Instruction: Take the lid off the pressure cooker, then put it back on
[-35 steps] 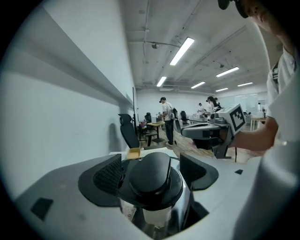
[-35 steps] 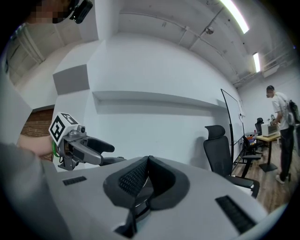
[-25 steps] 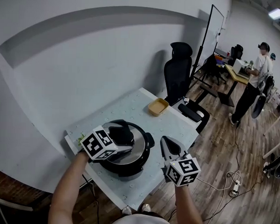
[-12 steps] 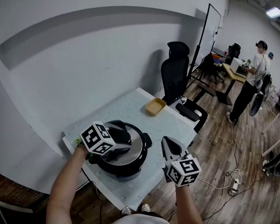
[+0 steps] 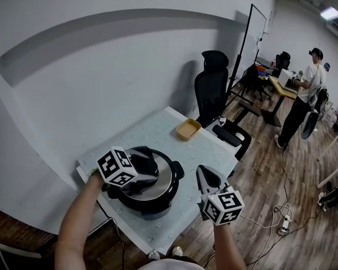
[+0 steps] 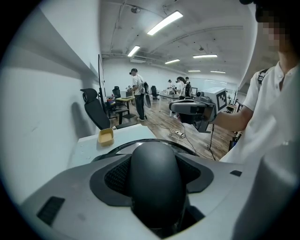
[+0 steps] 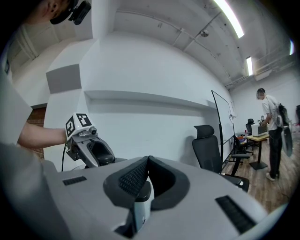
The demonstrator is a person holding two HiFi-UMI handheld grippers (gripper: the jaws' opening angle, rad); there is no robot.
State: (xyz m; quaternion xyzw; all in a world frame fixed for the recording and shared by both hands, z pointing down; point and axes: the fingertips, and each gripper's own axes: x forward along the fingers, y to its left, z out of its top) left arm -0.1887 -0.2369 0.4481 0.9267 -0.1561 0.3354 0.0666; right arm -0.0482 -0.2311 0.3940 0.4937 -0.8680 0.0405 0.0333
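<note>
**A:** Where's the lid [image 5: 163, 180] right now?

**B:** It sits on the pressure cooker [image 5: 155, 200], at the near left end of the bench [image 5: 158, 131]. By the look of it, it hasn't been lifted yet.

**A:** And the left tongs [image 5: 144, 165]?

**B:** They come down at a slant over the middle of the lid, with the lid handle [image 6: 157, 180] right between them. The jaws have just been closing, and the pads look pressed against the handle's two flanks. I'd call that a pinch.

**A:** Which way does the handle run?

**B:** In the left gripper view its long axis points away along the tongs, so they squeeze its narrow width. The next move is probably a turn or a lift, with the lid directly below that hand.

**A:** The right tongs [image 5: 203, 173]?

**B:** Pressed together with nothing in them, held level just to the cooker's right and not touching it. So the left hand is the nearer one, and it's already on the handle.
</note>
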